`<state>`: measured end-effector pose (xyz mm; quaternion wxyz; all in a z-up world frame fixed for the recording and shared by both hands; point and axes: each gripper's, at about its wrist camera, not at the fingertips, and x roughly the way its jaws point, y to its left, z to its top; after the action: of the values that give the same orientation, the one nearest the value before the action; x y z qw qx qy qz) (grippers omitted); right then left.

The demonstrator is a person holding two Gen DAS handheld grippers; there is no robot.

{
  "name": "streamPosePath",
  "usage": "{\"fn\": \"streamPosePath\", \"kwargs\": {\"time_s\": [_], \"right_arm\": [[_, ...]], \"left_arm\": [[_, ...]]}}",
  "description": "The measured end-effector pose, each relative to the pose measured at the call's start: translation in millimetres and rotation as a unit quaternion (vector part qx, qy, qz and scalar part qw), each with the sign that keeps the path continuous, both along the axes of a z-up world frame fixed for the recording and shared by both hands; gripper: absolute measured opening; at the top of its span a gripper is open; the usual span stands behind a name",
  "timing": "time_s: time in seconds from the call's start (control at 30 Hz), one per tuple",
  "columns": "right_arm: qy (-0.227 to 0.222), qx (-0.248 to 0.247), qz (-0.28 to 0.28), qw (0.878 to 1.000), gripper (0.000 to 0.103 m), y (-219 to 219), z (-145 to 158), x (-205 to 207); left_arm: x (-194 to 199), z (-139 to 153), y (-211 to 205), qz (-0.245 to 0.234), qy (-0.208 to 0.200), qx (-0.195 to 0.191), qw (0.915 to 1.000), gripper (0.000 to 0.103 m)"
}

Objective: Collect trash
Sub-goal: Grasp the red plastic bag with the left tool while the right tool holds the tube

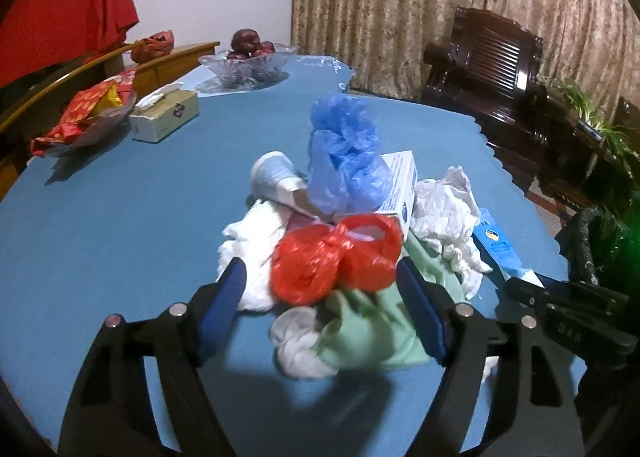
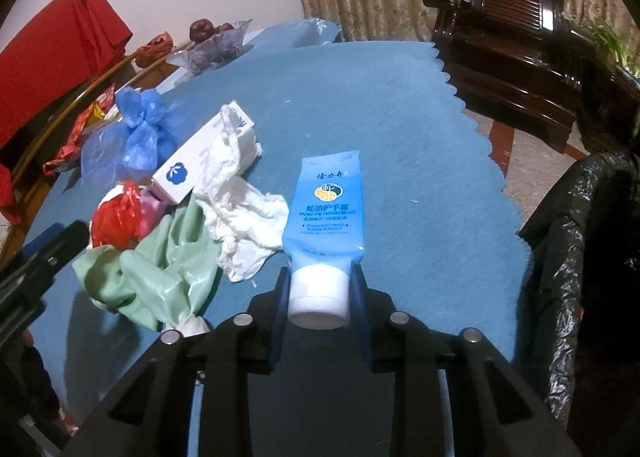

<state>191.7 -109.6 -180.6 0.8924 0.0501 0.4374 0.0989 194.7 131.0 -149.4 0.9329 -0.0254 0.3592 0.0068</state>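
A heap of trash lies on the blue tablecloth (image 1: pixel 120 237): a red plastic bag (image 1: pixel 336 257), a blue plastic bag (image 1: pixel 344 153), a white carton (image 1: pixel 400 185), a paper cup (image 1: pixel 276 177), crumpled white tissue (image 1: pixel 444 213) and a pale green bag (image 1: pixel 372 329). My left gripper (image 1: pixel 320 265) is open, its blue pads either side of the red bag, not visibly pressing on it. My right gripper (image 2: pixel 320 273) is shut on the white cap end of a blue hand cream tube (image 2: pixel 328 201), which points away over the cloth to the right of the heap.
A bin lined with a black bag (image 2: pixel 580 257) stands off the table's right edge. A tissue box (image 1: pixel 166 115), a dish of red snack packets (image 1: pixel 88 113) and a glass fruit bowl (image 1: pixel 248 61) sit far left. A dark wooden chair (image 1: pixel 492 69) stands behind, by the curtain.
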Motion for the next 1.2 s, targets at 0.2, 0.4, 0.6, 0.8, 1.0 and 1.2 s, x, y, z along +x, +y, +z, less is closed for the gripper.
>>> {"fn": "streamPosePath", "kwargs": {"time_s": [0.2, 0.4, 0.6, 0.8, 1.0, 1.2], "right_arm": [[-0.011, -0.004, 0.005, 1.000, 0.029, 0, 6, 2], [-0.017, -0.001, 0.009, 1.000, 0.029, 0, 9, 1], [-0.030, 0.007, 0.012, 0.999, 0.029, -2, 19, -4], [-0.045, 0.013, 0.012, 0.999, 0.029, -6, 33, -12], [-0.057, 0.015, 0.012, 0.998, 0.029, -12, 44, -19], [-0.073, 0.019, 0.010, 0.997, 0.029, -20, 59, -30]], "left_arm": [[21, -9, -6, -0.008, 0.006, 0.005, 0.9999, 0.052], [22, -13, -6, -0.015, 0.005, 0.003, 0.9999, 0.020], [5, 4, -3, -0.011, -0.021, -0.003, 0.9997, 0.004], [-16, 21, -10, -0.019, -0.039, -0.005, 0.9991, 0.003], [-30, 38, -18, -0.025, -0.052, -0.017, 0.9982, 0.003], [-36, 52, -32, -0.047, -0.067, -0.022, 0.9964, 0.003]]}}
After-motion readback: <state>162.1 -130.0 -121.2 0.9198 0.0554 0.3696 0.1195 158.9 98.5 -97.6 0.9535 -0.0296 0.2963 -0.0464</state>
